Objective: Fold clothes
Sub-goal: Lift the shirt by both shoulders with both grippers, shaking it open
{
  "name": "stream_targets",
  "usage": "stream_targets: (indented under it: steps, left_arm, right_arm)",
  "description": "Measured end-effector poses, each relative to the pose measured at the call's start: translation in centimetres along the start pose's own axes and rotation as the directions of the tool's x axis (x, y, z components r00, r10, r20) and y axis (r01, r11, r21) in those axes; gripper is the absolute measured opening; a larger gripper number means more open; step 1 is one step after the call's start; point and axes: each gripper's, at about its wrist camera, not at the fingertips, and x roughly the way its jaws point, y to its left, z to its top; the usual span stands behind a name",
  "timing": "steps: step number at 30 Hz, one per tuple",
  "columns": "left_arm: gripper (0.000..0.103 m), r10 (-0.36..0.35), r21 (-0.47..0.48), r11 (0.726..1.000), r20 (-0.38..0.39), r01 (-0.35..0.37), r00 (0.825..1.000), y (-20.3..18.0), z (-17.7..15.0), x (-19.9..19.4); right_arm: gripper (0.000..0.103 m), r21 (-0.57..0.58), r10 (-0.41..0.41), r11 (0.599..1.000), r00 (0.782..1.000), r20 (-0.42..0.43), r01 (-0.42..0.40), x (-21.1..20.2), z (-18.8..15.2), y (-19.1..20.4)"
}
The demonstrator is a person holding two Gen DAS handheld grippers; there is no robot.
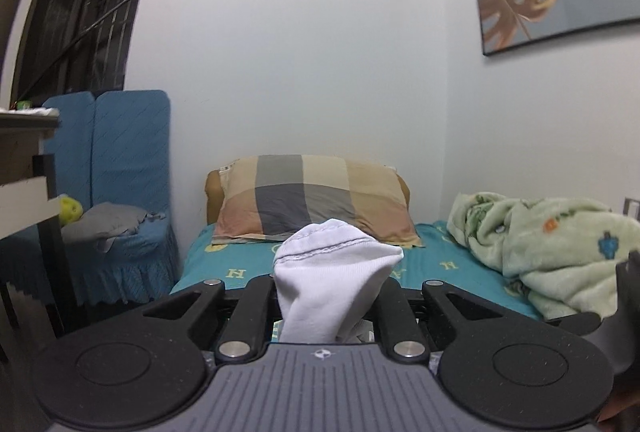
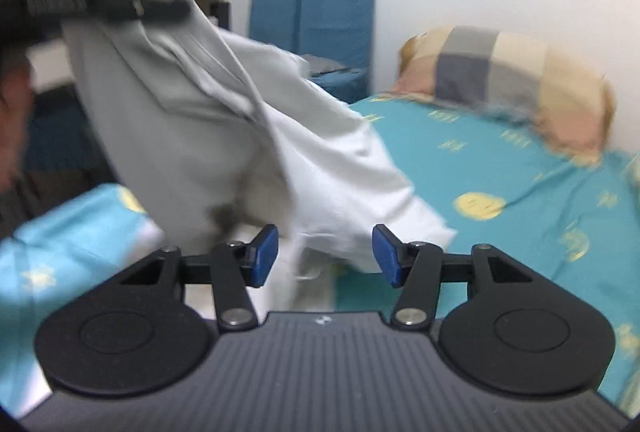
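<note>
My left gripper [image 1: 326, 308] is shut on a bunched edge of a white garment [image 1: 332, 276], held up above the bed. In the right wrist view the same white garment [image 2: 224, 136] hangs from the left gripper [image 2: 120, 6] at the upper left and drapes down to the teal bedsheet [image 2: 500, 172]. My right gripper [image 2: 325, 256] is open, its blue pads [image 2: 266, 254] apart, with the garment's lower edge just beyond and between them. That view is motion-blurred.
A checked pillow [image 1: 312, 200] lies at the head of the bed. A crumpled green blanket [image 1: 560, 252] sits at the right. A blue-covered chair [image 1: 120, 192] with a grey cloth stands left of the bed, beside a desk [image 1: 24, 160].
</note>
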Motion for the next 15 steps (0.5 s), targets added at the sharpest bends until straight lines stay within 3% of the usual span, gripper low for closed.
stream_targets:
  steps: [2, 4, 10, 12, 15]
  left_arm:
    - [0.014, 0.001, -0.019, 1.000, 0.001, -0.001, 1.000, 0.9, 0.4, -0.6]
    - [0.014, -0.002, -0.031, 1.000, 0.003, 0.002, 1.000, 1.4, 0.7, -0.8]
    - [0.014, -0.062, 0.058, 0.996, -0.031, 0.064, 0.998, 1.4, -0.2, -0.5]
    - [0.014, -0.065, 0.041, 0.997, -0.036, 0.066, 0.997, 2.0, -0.4, -0.6]
    - [0.014, -0.067, 0.010, 0.998, -0.044, 0.068, 0.997, 2.8, -0.6, -0.6]
  right_arm:
    - [0.055, -0.158, -0.080, 0.984, 0.997, 0.019, 0.082, 0.6, -0.6, 1.2]
    - [0.055, -0.315, -0.128, 0.939, 0.990, 0.056, 0.139, 1.0, -1.1, 2.3]
    - [0.053, -0.616, -0.063, 0.780, 0.994, 0.093, 0.107, 2.7, -2.4, 4.4]
    - [0.051, -0.604, -0.072, 0.788, 0.993, 0.095, 0.115, 3.1, -2.2, 4.1]
    - [0.015, -0.481, -0.077, 0.869, 0.992, 0.100, 0.116, 2.8, -1.6, 2.8]
